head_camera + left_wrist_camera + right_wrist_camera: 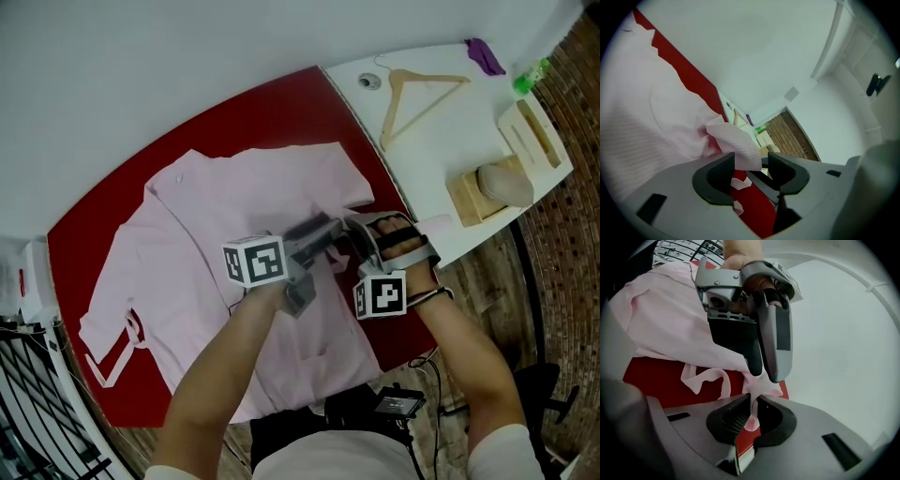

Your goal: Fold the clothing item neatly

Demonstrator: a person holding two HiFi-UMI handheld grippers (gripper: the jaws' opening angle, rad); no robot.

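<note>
Pinching pink shirt [216,216] edge with right gripper [752,416], jaws pressed together on cloth. Holding left gripper [751,171] spread, loose fold between jaws. Lying mostly flat across red worktop [272,103], mid-scene.

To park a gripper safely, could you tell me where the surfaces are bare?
Bare: white tabletop between the wooden coat hanger and the wooden blocks; red table strip beyond the pink cloth shirt. Crowded: around the left gripper and right gripper.
</note>
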